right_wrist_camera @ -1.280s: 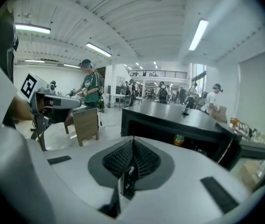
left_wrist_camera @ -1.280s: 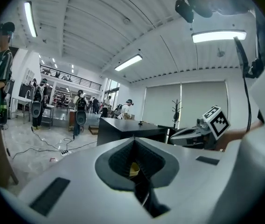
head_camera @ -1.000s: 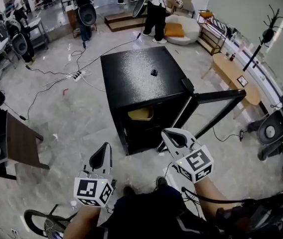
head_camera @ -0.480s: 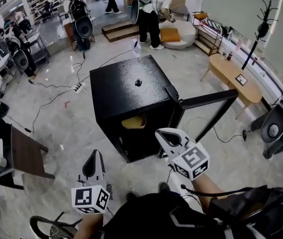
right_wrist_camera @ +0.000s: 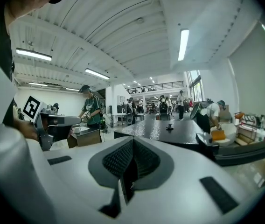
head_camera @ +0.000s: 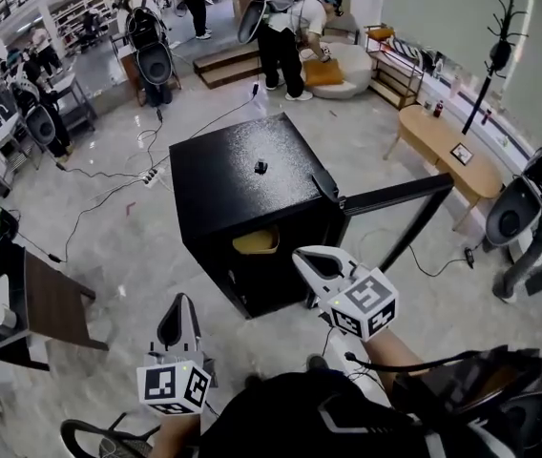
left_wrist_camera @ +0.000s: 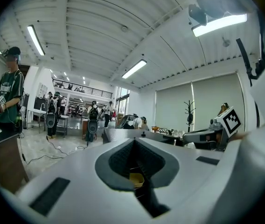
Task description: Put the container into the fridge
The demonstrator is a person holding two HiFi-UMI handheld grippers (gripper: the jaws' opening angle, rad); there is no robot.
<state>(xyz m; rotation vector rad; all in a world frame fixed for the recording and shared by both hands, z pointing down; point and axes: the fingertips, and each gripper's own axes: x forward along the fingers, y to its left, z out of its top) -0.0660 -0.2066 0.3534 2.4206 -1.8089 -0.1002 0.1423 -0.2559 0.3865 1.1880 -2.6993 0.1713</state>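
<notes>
The black fridge (head_camera: 242,175) stands on the floor in front of me, its door (head_camera: 395,195) swung open to the right. The yellow container (head_camera: 256,242) sits inside on the upper shelf, and a sliver of the container (left_wrist_camera: 136,179) shows through the left gripper's jaw slit. My left gripper (head_camera: 181,301) hangs low at the fridge's front left, shut and empty. Nearer the doorway, by the open door's hinge side, my right gripper (head_camera: 302,256) is also shut with nothing in it. Both stay clear of the container. The fridge top (right_wrist_camera: 170,129) fills the middle of the right gripper view.
A small black object (head_camera: 260,167) lies on the fridge top. A dark wooden table (head_camera: 53,299) stands at the left, and cables with a power strip (head_camera: 149,174) run over the floor behind it. A person (head_camera: 285,27) bends over at the back. A light oval table (head_camera: 443,139) stands at the right.
The view has shifted, so the fridge sits a little further left in frame. Both grippers have drawn slightly back and lower. The container has stayed on its shelf.
</notes>
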